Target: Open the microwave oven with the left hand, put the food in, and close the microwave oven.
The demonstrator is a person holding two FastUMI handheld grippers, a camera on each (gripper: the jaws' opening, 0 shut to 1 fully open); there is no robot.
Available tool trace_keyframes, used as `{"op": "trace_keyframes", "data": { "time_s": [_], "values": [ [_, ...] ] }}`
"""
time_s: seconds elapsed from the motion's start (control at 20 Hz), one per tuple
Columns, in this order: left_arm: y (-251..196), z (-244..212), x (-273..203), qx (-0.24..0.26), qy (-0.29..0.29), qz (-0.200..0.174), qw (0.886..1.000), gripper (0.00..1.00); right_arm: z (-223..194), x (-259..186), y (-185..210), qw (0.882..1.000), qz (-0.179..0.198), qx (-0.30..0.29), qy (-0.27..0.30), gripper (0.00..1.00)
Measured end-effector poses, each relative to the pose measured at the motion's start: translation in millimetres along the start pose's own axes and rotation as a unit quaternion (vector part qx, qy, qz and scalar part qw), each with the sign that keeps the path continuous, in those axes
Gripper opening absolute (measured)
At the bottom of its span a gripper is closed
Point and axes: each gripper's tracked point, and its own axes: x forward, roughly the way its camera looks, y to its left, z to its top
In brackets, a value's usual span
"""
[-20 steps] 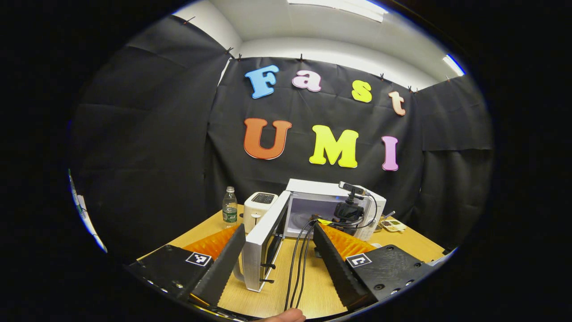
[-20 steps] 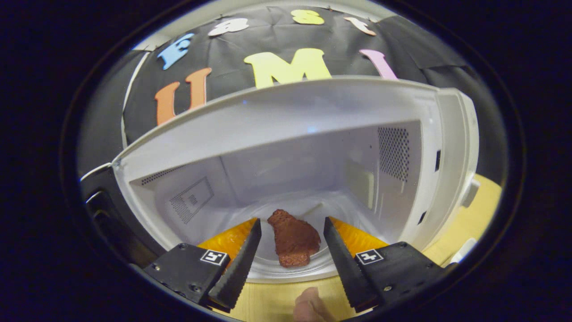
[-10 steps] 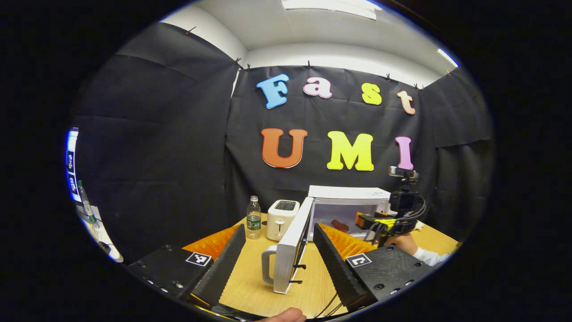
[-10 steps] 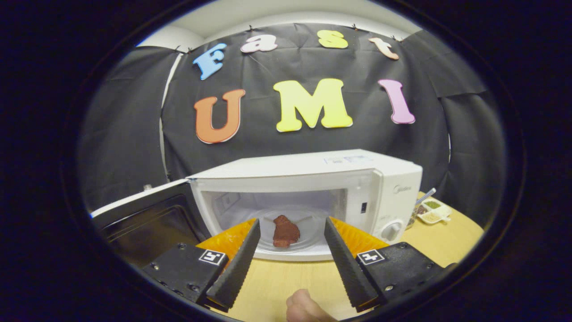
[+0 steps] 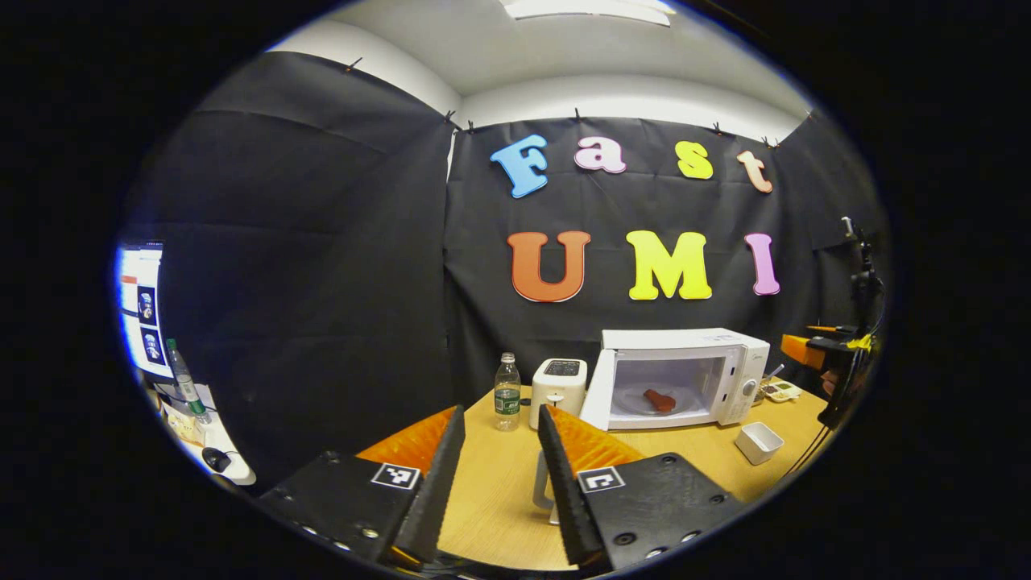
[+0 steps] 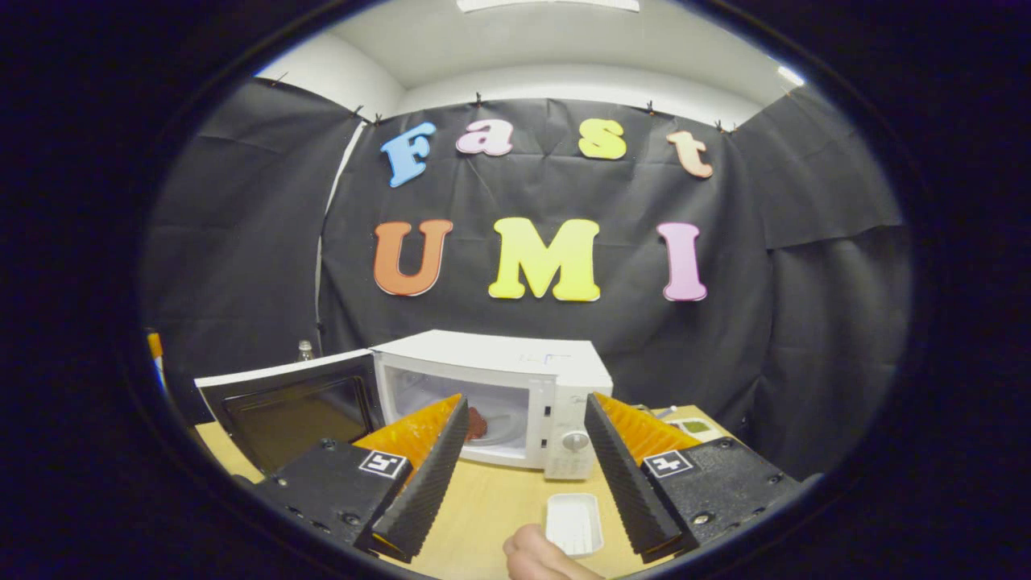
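The white microwave stands at the back of the wooden table, its door swung wide open to the left. A reddish-brown piece of food lies on the glass turntable inside; in the right gripper view the food peeks out beside a finger. My left gripper is open with a narrow gap. The white door handle shows low between its fingers, close to the right one. My right gripper is open and empty, held back from the microwave; in the left gripper view the right gripper hangs at the far right.
A white toaster and a water bottle stand left of the microwave. A small white tray lies in front of it, and a seasoning dish sits to its right. A thumb shows below the fingers.
My right gripper has pulled back out of the microwave, leaving the food on the turntable. My left gripper's fingers have narrowed and now sit around the door handle.
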Motion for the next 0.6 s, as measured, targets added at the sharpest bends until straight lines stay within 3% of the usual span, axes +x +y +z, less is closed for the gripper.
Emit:
{"op": "trace_keyframes", "data": {
  "time_s": [0.05,0.1,0.15,0.2,0.25,0.4,0.5,0.6],
  "values": [
    [5.7,-0.4,1.6,-0.003,-0.002,0.004,1.000,0.26,1.2,-9.7,-3.0,1.000,0.005,-0.002,0.002,0.92],
    [7.7,-0.6,3.9,-0.009,-0.006,0.004,1.000,0.22,2.2,-18.0,-4.8,1.000,0.011,-0.002,0.003,0.92],
    [9.6,1.9,3.9,-0.019,-0.011,0.004,1.000,0.09,3.9,-25.9,-6.4,1.000,0.018,-0.002,0.005,0.92],
    [13.2,3.1,2.3,-0.028,-0.017,0.005,0.999,0.12,5.8,-33.9,-9.0,1.000,0.024,-0.002,0.006,0.92],
    [14.2,-2.3,8.6,-0.036,-0.016,0.001,0.999,0.05,6.4,-40.7,-11.1,0.999,0.031,-0.002,0.007,0.92],
    [29.4,-20.3,23.9,-0.038,-0.005,0.018,0.999,0.05,8.0,-56.6,-24.0,1.000,0.029,-0.004,0.006,0.93],
    [24.8,-36.4,31.6,-0.034,0.008,0.006,0.999,0.05,10.2,-67.1,-36.0,1.000,0.019,-0.003,0.001,0.88],
    [18.5,-51.6,42.9,-0.019,0.020,-0.006,1.000,0.05,9.1,-76.3,-46.3,1.000,0.009,0.003,-0.003,0.91]
  ]
}}
